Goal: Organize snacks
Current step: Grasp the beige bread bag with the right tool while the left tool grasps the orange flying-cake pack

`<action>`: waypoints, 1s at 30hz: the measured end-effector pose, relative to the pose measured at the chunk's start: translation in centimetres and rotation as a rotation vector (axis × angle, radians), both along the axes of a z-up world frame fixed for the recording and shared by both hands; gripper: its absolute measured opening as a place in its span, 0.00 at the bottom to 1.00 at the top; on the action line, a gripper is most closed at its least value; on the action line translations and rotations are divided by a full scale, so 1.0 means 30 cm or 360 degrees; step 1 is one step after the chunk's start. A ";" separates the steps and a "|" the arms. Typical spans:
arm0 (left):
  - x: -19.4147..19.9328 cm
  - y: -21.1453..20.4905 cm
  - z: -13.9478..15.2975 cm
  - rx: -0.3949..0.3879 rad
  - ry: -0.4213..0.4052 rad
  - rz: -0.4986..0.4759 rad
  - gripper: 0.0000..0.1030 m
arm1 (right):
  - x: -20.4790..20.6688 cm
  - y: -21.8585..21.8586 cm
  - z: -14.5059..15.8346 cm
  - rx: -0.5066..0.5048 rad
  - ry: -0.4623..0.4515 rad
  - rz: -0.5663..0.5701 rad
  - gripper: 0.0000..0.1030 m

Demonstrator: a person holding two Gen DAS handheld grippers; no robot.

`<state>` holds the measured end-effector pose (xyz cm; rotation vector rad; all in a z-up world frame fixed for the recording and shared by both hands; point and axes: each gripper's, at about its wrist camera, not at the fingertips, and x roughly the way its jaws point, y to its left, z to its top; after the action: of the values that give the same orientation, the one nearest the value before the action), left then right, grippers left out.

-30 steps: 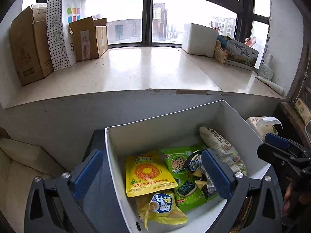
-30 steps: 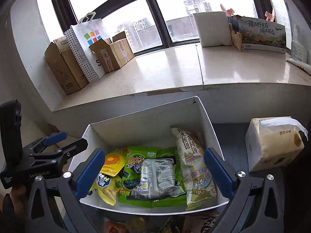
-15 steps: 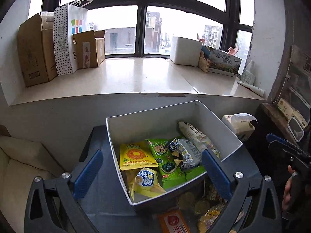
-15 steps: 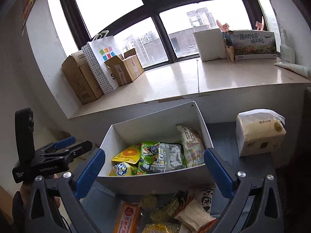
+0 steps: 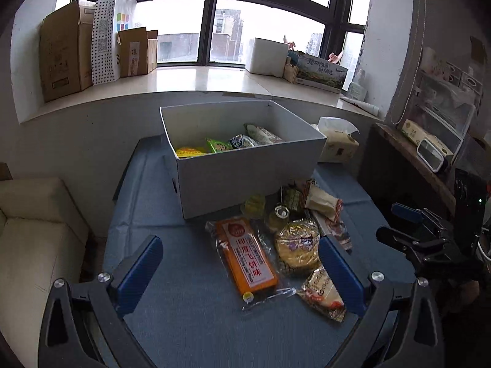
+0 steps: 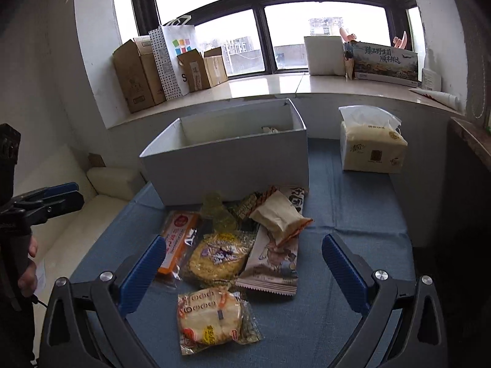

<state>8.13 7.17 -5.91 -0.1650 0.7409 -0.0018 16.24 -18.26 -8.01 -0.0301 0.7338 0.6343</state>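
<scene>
A white box point(image 5: 245, 165) point(image 6: 227, 165) stands on the blue table and holds several snack bags point(image 5: 227, 145). In front of it lies a loose pile: an orange pancake-flavour pack point(image 5: 245, 256) point(image 6: 178, 242), a round yellow noodle pack point(image 5: 296, 245) point(image 6: 219, 256), a rice-cracker pack point(image 6: 210, 317) point(image 5: 322, 291), a long illustrated pack point(image 6: 274, 260) and a beige pouch point(image 6: 277, 217). My left gripper point(image 5: 242, 273) hangs open over the pile's near side, holding nothing. My right gripper point(image 6: 244, 271) is open too, above the noodle and cracker packs.
A tissue pack point(image 6: 371, 144) point(image 5: 337, 142) sits right of the box. A cream sofa point(image 5: 33, 239) lies left of the table. The windowsill point(image 5: 190, 79) behind carries cardboard boxes point(image 6: 138, 73), a dotted paper bag point(image 6: 172, 58) and a white box point(image 6: 325, 55). A dark shelf point(image 5: 411, 153) stands at right.
Both grippers have pulled back and up from over the white box. The box now sits farther off, and the loose snack pile in front of it has come into view.
</scene>
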 end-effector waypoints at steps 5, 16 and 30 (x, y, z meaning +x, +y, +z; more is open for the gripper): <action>-0.037 0.030 -0.050 -0.0008 0.0079 0.0049 1.00 | 0.041 0.023 -0.089 -0.0092 0.0189 0.0042 1.00; -0.061 0.040 -0.096 -0.0020 0.0134 0.0061 1.00 | 0.255 0.124 -0.125 -0.0394 0.0074 0.0042 1.00; -0.038 0.078 -0.129 0.0011 0.0181 0.0121 1.00 | 0.426 0.173 -0.241 -0.0423 0.0272 0.0143 0.67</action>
<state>6.99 9.50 -9.78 -0.1880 0.8477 0.0833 29.03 -13.06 -15.25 -0.2573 0.9829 0.6265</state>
